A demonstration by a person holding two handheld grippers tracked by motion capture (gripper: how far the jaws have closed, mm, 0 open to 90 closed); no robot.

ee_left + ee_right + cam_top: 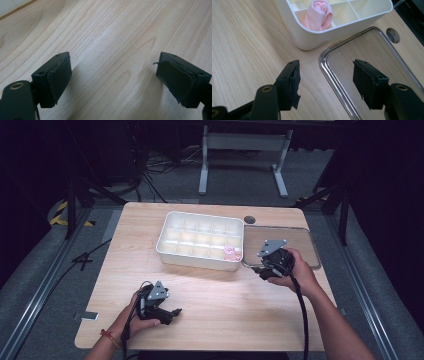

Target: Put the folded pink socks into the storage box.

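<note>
Right gripper gapes empty over the clear lid's rim. Its camera shows a pink, perhaps cloth, roll in the tray's corner cell. Left gripper gapes empty over bare table.

A light wooden table carries a white box of small compartments. Touching the box's right side lies a clear lid, flat on the wood. Just behind the box's right corner a round hole is set into the tabletop.
</note>
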